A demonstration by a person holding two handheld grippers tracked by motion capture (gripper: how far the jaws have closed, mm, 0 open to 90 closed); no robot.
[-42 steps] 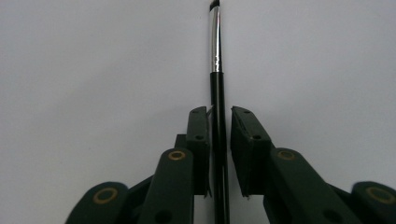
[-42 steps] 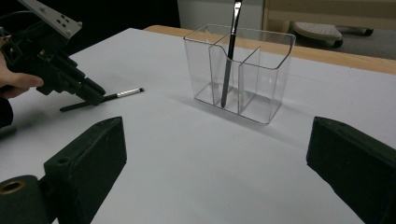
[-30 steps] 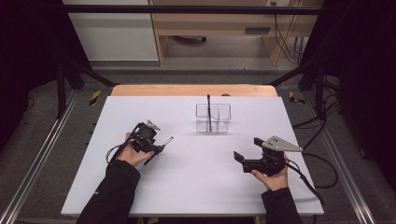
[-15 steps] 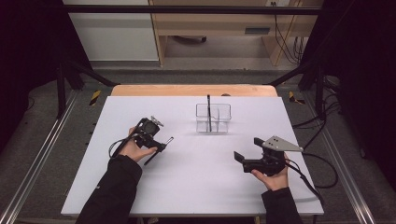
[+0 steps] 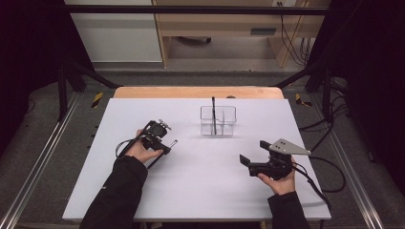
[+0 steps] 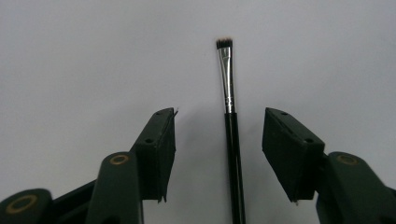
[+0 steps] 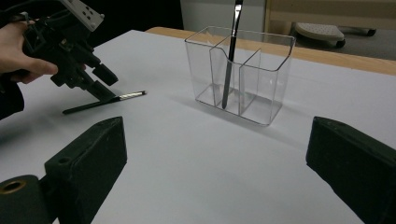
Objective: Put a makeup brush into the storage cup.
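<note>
Left gripper jaws apart, just been closing, straddling brush, untouched. Right gripper jaws wide apart, organizer ahead.

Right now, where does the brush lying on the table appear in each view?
High view: makeup brush left of centre, under the left tool.
Left gripper view: centre, between the open jaws.
Right gripper view: upper left, under that tool.
Shared landmark: the clear organizer.

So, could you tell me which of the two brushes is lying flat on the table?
The brush between the left gripper jaws lies flat; the other brush stands in the clear organizer.
</note>
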